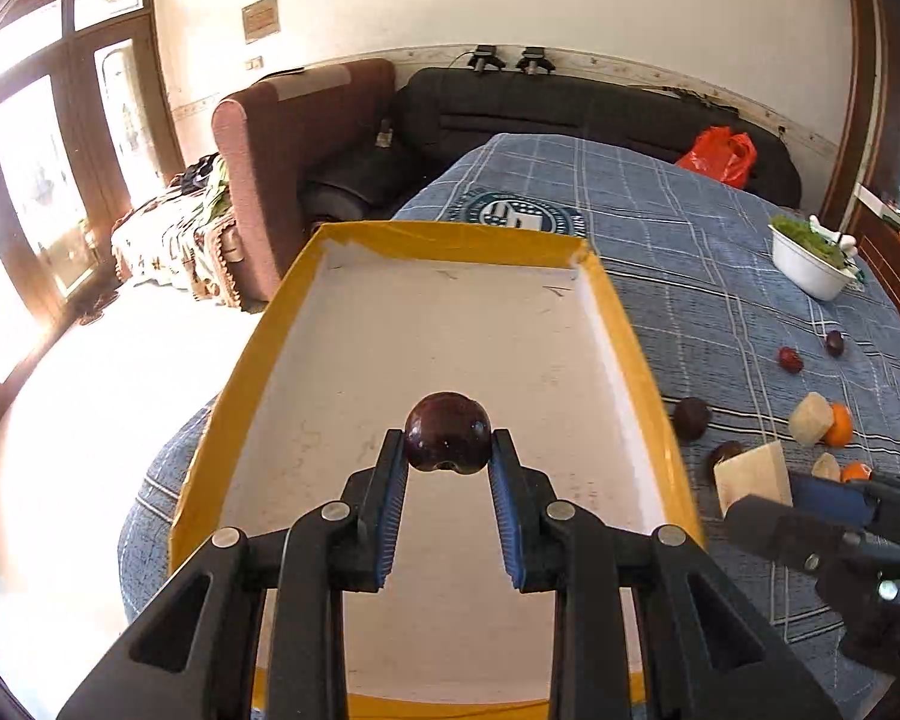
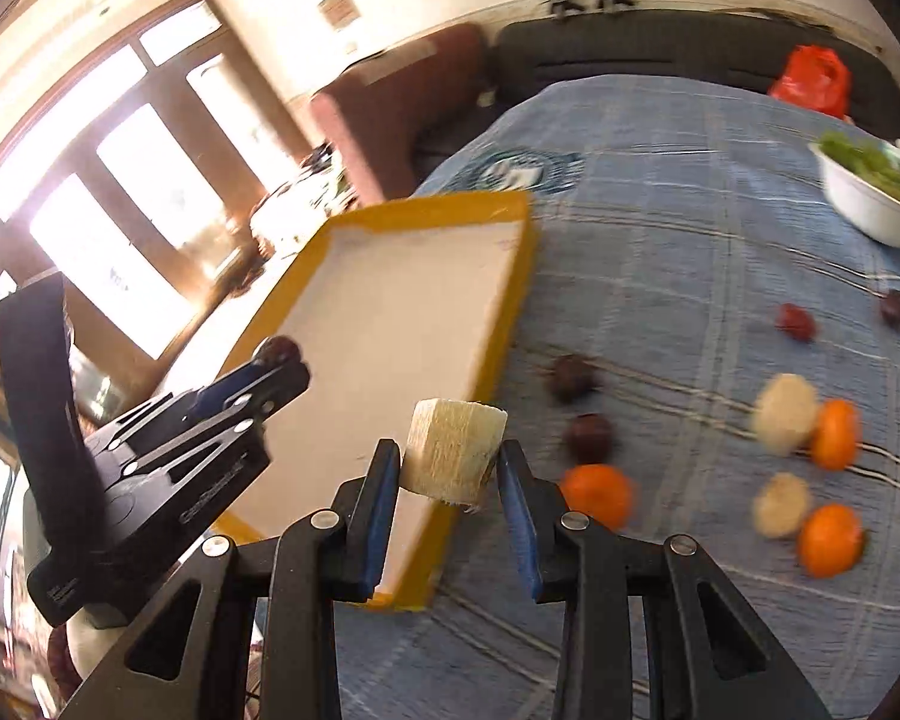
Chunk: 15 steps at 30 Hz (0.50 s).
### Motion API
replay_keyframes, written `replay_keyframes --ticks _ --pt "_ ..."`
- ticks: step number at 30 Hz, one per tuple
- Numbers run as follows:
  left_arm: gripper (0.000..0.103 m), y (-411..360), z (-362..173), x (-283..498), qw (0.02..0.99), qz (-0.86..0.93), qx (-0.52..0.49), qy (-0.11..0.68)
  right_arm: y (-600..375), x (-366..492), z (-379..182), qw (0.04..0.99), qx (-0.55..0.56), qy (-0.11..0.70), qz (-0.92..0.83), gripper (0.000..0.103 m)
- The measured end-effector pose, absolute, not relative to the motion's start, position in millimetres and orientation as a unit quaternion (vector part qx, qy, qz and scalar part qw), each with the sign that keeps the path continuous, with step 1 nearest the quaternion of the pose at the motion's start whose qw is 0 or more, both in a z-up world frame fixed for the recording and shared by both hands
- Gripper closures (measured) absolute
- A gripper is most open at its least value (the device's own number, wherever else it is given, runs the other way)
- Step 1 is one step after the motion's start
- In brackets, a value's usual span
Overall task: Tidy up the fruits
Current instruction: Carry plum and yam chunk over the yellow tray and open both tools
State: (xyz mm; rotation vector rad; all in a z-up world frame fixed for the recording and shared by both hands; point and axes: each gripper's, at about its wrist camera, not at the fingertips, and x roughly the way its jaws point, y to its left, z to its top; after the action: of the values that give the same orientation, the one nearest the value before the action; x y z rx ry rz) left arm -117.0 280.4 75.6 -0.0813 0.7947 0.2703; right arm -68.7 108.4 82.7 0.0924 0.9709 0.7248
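My left gripper is shut on a dark red plum and holds it above the white inside of a yellow-rimmed tray. My right gripper is shut on a pale cut fruit chunk and holds it over the tray's right rim. The left gripper with its plum shows in the right wrist view, and the right gripper with its chunk shows in the left wrist view. Loose plums, oranges and pale chunks lie on the blue cloth right of the tray.
The table has a blue checked cloth. A white bowl of greens stands at the far right, and a red plastic bag at the far edge. A brown armchair and a dark sofa stand beyond the table.
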Motion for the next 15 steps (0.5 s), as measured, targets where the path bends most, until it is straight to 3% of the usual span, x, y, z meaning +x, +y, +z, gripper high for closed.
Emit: replay_keyframes --ticks 13,15 --pt "0.075 308 59 -119 0.906 0.162 -0.070 0.384 166 -65 40 0.793 0.012 0.490 0.362 0.066" --pt "0.071 308 59 -121 0.906 0.166 -0.076 0.383 170 -64 39 0.794 0.005 0.488 0.362 0.066"
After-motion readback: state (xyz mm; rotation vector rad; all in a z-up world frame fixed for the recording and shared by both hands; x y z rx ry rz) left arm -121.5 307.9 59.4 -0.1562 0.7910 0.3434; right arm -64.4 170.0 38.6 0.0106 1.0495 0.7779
